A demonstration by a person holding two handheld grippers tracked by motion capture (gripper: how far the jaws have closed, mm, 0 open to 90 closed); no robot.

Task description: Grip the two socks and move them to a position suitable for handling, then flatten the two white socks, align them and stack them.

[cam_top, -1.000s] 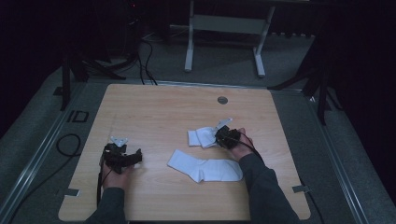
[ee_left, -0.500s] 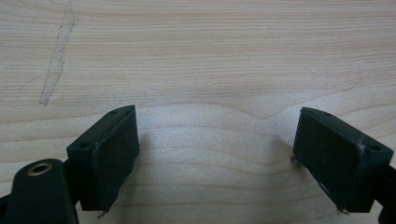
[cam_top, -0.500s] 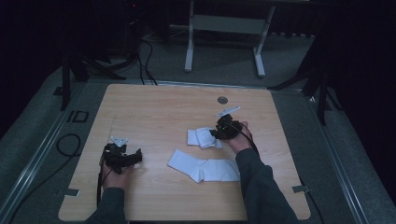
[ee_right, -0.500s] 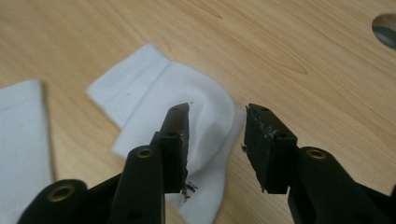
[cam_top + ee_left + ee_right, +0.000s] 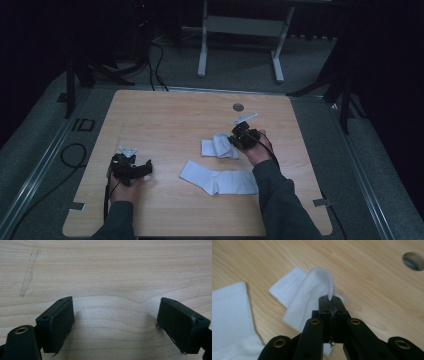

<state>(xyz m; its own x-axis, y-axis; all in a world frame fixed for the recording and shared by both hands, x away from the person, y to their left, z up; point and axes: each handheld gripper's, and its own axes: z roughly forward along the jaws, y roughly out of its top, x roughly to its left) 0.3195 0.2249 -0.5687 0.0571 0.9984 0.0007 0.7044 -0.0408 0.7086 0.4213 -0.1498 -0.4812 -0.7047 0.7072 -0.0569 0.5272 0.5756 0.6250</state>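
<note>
Since a second ago, shifted up and slightly right in the high view: right gripper (image 5: pixel 239 136), carrying a fold of the small white sock (image 5: pixel 218 146) with it. Jaws pressed together on a pinch of that sock's fabric, seen plainly in the right gripper view (image 5: pixel 331 305), where the sock (image 5: pixel 308 296) arches up from the table (image 5: pixel 367 272) to the jaw tips, its ribbed cuff lying flat toward the centre left of the frame. Right of centre in the high view, partly lifted, rest of it on the wood. Just below it, flat and apart from it, the longer white sock (image 5: pixel 216 178), also at the left edge of the right gripper view (image 5: pixel 230 315). Round hole (image 5: pixel 238 107) in the tabletop above the right gripper. At lower left of the high view, unmoved, left gripper (image 5: pixel 141 169), jaws wide apart over bare wood (image 5: pixel 115 277), holding nothing (image 5: pixel 113 325).
</note>
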